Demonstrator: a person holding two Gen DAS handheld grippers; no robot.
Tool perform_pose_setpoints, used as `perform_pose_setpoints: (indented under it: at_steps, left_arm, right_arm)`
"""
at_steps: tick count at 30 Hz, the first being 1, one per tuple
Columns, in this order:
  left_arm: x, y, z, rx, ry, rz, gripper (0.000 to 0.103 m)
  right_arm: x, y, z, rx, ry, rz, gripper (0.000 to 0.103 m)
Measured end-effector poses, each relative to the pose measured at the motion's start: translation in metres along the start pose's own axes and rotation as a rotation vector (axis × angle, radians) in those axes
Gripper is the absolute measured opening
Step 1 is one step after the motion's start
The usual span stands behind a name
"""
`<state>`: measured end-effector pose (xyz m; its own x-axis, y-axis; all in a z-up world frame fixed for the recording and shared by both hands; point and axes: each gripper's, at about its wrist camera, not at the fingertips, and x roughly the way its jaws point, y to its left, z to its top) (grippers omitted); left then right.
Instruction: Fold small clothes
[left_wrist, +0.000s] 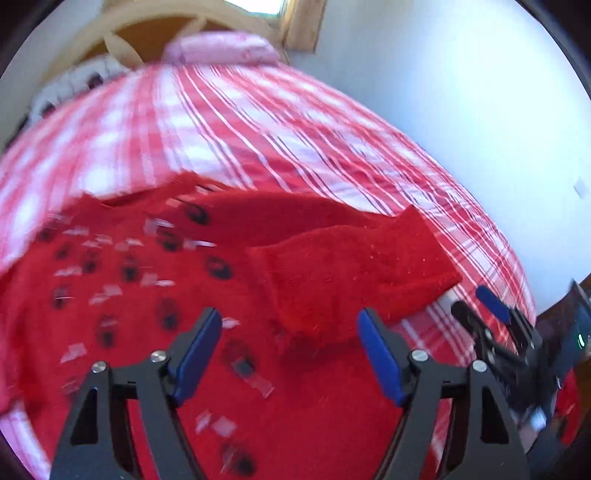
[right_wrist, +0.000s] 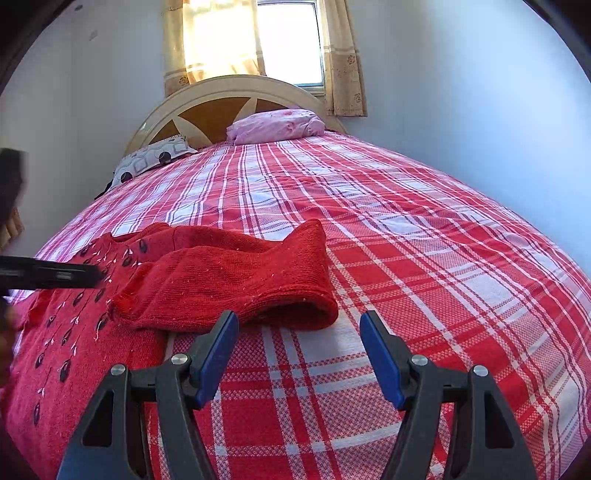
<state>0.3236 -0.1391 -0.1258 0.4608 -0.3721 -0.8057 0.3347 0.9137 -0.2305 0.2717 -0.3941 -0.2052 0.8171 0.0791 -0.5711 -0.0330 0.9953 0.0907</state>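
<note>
A red knit sweater (left_wrist: 122, 266) with small dark and white decorations lies flat on the bed. One plain red sleeve (left_wrist: 354, 258) is folded across its front. My left gripper (left_wrist: 291, 332) hovers open over the sweater's body near the sleeve's cuff, with nothing pinched between its blue pads. The view is blurred. My right gripper (right_wrist: 299, 332) stands open above the bedspread just in front of the sleeve (right_wrist: 229, 284), apart from it. It also shows at the right as the right gripper (left_wrist: 478, 308). The sweater (right_wrist: 74, 339) fills the lower left, with one of the left gripper's fingers (right_wrist: 66, 275) above it.
The bed carries a red-and-white plaid bedspread (right_wrist: 406, 258). A pink pillow (right_wrist: 277, 125) and a patterned pillow (right_wrist: 155, 158) lie by the wooden headboard (right_wrist: 221, 99). A curtained window (right_wrist: 258, 40) is behind it. White walls flank the bed on both sides.
</note>
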Motion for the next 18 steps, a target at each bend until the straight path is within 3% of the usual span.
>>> perform_pose_setpoints:
  at_steps: [1, 3, 5, 6, 8, 9, 18]
  left_arm:
    - [0.013, 0.001, 0.003, -0.006, 0.019, 0.021, 0.064]
    - [0.027, 0.003, 0.003, -0.021, 0.053, 0.020, 0.063]
    - [0.040, 0.009, 0.003, -0.053, 0.079, 0.022, 0.054]
    - [0.043, 0.010, 0.003, -0.063, 0.073, 0.012, 0.046]
    - [0.042, 0.011, 0.003, -0.052, 0.053, -0.004, 0.016]
    - [0.038, 0.012, 0.003, -0.049, 0.049, -0.014, 0.009]
    - [-0.015, 0.042, 0.013, -0.091, -0.074, -0.041, 0.007]
  right_arm:
    - [0.001, 0.001, 0.000, -0.002, 0.005, 0.000, 0.069]
    - [0.002, 0.001, -0.001, -0.005, 0.011, -0.002, 0.069]
    - [0.003, 0.002, -0.001, -0.008, 0.011, -0.005, 0.069]
    - [0.003, 0.002, -0.001, -0.008, 0.011, -0.005, 0.069]
    - [0.003, 0.003, -0.002, -0.014, 0.010, -0.013, 0.069]
    - [0.003, 0.004, -0.002, -0.018, 0.008, -0.016, 0.069]
    - [-0.003, 0.010, -0.004, -0.049, -0.021, -0.027, 0.069]
